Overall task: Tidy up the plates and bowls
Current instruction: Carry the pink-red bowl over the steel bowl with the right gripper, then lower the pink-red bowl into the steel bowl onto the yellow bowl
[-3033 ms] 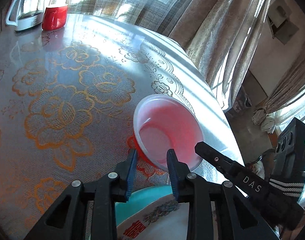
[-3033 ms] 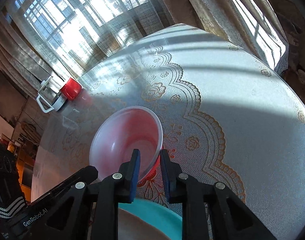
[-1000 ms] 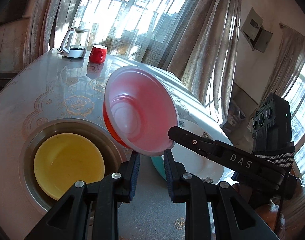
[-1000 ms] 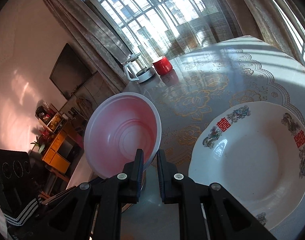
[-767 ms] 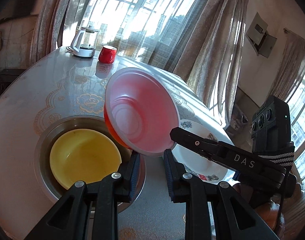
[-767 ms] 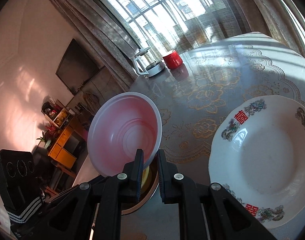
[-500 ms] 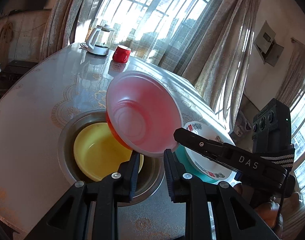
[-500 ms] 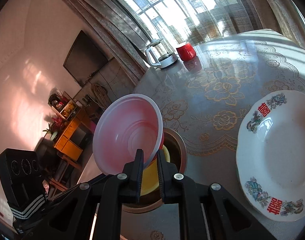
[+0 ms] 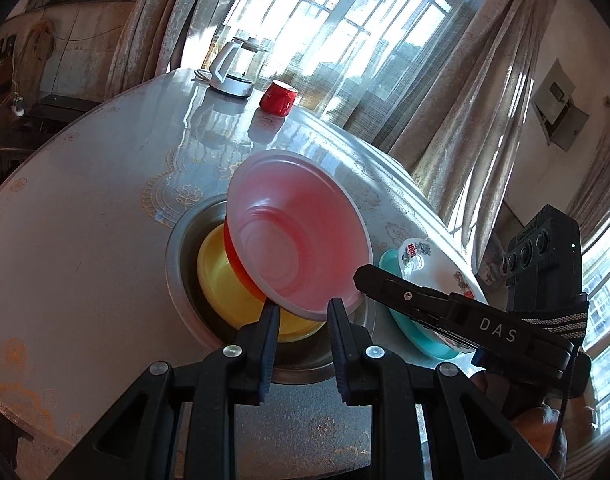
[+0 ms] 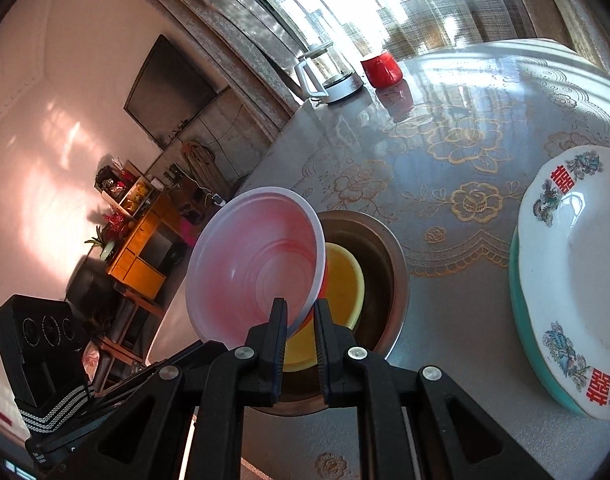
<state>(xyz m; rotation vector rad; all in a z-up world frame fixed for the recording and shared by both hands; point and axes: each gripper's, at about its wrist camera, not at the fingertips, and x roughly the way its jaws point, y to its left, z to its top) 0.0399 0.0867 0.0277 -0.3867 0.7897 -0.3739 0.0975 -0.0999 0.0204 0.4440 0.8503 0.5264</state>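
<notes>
A red plastic bowl with a pale inside [image 9: 301,236] [image 10: 257,264] is held tilted in the air above a yellow bowl [image 9: 221,276] [image 10: 341,280]. The yellow bowl sits inside a steel basin [image 9: 185,240] [image 10: 389,256]. My right gripper [image 10: 299,314] is shut on the red bowl's near rim. My left gripper [image 9: 301,318] has its fingers around the rim's lower edge, narrowly parted; whether they pinch it is unclear. A white plate with red characters [image 9: 437,264] [image 10: 577,280] lies on a teal plate [image 9: 417,328] [image 10: 517,292] to the right.
A red cup [image 9: 278,97] [image 10: 381,68] and a white kettle [image 9: 235,68] [image 10: 325,76] stand at the far side of the round table [image 9: 65,240] [image 10: 465,120]. Curtains and windows lie beyond. A cabinet and TV are left of the table in the right wrist view.
Both grippers carried the red bowl up off the table and to the left, from beside the plates to above the yellow bowl in the basin. The bowl is now lower and nearer the basin.
</notes>
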